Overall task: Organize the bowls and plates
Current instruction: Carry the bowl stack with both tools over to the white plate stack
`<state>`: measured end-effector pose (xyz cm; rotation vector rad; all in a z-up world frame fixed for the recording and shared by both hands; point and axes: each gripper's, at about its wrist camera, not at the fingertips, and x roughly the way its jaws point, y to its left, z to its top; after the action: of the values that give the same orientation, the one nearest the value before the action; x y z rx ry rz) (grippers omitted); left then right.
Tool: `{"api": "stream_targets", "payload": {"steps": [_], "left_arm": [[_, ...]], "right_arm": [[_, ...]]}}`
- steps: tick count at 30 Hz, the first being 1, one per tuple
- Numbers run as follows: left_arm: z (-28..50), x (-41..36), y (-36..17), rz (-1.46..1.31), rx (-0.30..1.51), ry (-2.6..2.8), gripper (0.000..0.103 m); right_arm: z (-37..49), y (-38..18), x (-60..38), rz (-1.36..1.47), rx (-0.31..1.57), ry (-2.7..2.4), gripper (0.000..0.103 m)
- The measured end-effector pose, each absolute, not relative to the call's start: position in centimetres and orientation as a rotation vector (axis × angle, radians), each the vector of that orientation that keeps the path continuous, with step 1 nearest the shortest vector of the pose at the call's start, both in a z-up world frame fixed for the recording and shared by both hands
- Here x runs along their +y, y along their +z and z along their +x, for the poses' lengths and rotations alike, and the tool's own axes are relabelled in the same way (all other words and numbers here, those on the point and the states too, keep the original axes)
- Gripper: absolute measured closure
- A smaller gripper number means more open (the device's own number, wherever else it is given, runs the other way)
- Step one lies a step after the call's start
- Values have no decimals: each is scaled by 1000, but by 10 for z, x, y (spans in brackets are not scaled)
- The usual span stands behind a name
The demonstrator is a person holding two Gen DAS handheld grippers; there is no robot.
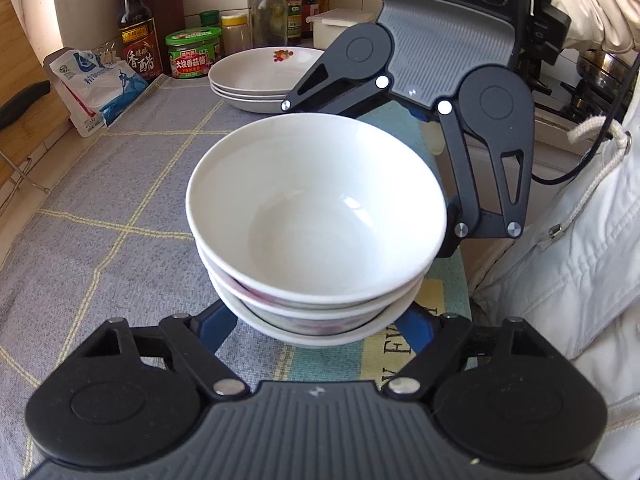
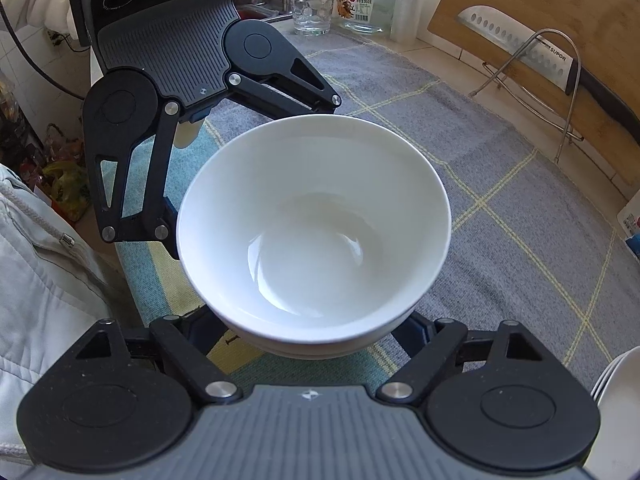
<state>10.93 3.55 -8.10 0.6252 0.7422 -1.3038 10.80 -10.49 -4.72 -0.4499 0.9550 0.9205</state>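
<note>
In the left wrist view, a stack of white bowls (image 1: 316,220) stands on the grey checked cloth (image 1: 100,216) that covers the counter, three rims showing one above another. The left gripper (image 1: 316,332) reaches in from the near side of the stack, its blue-edged fingers going under the lowest bowl's flare, with the fingertips hidden, so whether it clenches the stack cannot be told. The right gripper (image 1: 404,152) comes in from the far side of the stack, its fingertips likewise behind the bowls. Beyond the stack, a pile of shallow white plates (image 1: 260,76) sits near a dark vinegar bottle (image 1: 136,24) and a green-lidded jar (image 1: 195,52). In the right wrist view, the same bowls (image 2: 314,232) fill the middle, the right gripper (image 2: 314,332) on the near side and the left gripper (image 2: 188,184) on the far side, both grips hidden. Beyond the stack stand a drinking glass (image 2: 311,6) and a cleaver (image 2: 520,50) on a wire rack.
</note>
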Motion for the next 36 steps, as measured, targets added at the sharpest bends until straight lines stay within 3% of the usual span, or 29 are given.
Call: {"api": "stream_targets", "payload": {"steps": [22,36], "left_arm": [[106,23,-69,614,732,-1274,19],[119,-67,-40,596,663,-1259,19]], "right_arm": [[111,-38,-119,-443,977,933,15],[132,-3,-203,-501,944,915,15]]}}
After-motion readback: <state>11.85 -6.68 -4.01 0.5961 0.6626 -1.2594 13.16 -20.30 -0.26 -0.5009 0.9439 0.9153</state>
